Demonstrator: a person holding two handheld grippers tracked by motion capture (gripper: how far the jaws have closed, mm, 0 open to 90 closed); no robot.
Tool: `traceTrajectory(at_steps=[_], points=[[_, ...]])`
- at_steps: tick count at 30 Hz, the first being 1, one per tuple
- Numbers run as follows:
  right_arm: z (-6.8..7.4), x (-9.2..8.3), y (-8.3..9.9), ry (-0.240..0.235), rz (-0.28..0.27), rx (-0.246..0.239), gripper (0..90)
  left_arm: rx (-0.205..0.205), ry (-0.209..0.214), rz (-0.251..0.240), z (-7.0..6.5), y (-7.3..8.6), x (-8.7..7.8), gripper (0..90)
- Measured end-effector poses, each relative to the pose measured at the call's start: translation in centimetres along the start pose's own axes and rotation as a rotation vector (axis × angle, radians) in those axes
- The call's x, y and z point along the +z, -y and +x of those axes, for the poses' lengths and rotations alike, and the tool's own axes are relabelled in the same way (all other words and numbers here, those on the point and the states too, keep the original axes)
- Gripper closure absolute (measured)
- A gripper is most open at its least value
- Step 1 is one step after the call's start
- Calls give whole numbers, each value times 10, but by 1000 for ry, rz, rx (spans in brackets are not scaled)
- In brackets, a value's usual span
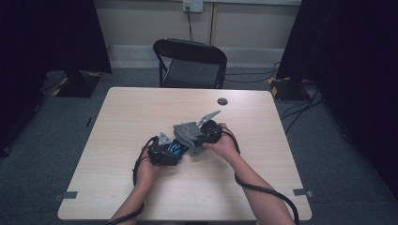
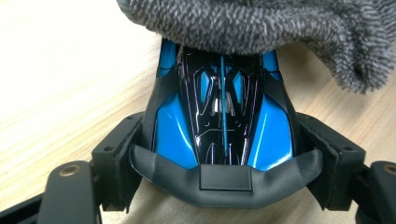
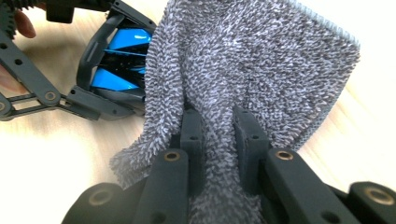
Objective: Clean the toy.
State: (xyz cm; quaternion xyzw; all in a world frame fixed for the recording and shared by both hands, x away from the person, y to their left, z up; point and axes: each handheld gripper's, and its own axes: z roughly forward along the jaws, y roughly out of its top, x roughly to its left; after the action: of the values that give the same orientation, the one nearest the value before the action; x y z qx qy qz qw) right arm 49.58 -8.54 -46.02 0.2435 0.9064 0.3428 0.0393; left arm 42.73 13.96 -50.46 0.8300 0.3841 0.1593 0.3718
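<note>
Left gripper [image 2: 224, 154]: clamped on toy car [image 2: 223, 116], mid-table [image 1: 141, 112].
Right gripper [image 3: 218, 135]: pinching grey cloth [image 3: 252, 60].
Cloth: draped over the car's far end, touching.

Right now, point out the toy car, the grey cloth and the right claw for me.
toy car [image 2: 223, 121], left gripper view, on its glossy blue-black body.
grey cloth [image 3: 252, 60], right gripper view, on its fuzzy face.
right claw [image 3: 218, 128], right gripper view, between its pads pinching the cloth.

Black jaws with brass rivets, black cables.
</note>
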Motion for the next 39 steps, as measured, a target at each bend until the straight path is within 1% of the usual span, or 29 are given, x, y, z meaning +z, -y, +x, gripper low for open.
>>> traceTrajectory(at_steps=[4, 5, 8, 10, 12, 15, 21, 24, 25, 31, 32, 34, 39], points=[[-3, -1, 1, 14, 6, 13, 762, -1, 0, 0, 0, 0, 0, 241], [-5, -2, 2, 19, 13, 26, 762, 0, 0, 0, 0, 0, 0, 241], [-8, -3, 3, 27, 8, 24, 761, -1, 0, 0, 0, 0, 0, 241], [-10, -4, 4, 31, 15, 40, 760, 0, 0, 0, 0, 0, 0, 241], [-12, -4, 5, 32, 13, 37, 760, -1, 0, 0, 0, 0, 0, 241], [-15, -5, 7, 38, 11, 45, 760, -1, 0, 0, 0, 0, 0, 241], [-22, -6, 12, 51, 17, 75, 760, -1, 0, 0, 0, 0, 0, 241], [-23, -6, 12, 56, 21, 74, 760, 0, 0, 0, 0, 0, 0, 241], [-24, -7, 13, 66, 24, 86, 761, -1, 0, 0, 0, 0, 0, 241], [-26, -8, 15, 71, 22, 91, 761, 0, 0, 0, 0, 0, 0, 241], [-26, -8, 16, 79, 23, 87, 760, -1, 1, 0, 0, 0, 0, 241], [-28, -11, 18, 90, 32, 93, 761, -1, 0, 0, 0, 0, 0, 241], [-32, -14, 23, 102, 28, 102, 760, -1, 1, 0, 0, 0, 0, 241]])
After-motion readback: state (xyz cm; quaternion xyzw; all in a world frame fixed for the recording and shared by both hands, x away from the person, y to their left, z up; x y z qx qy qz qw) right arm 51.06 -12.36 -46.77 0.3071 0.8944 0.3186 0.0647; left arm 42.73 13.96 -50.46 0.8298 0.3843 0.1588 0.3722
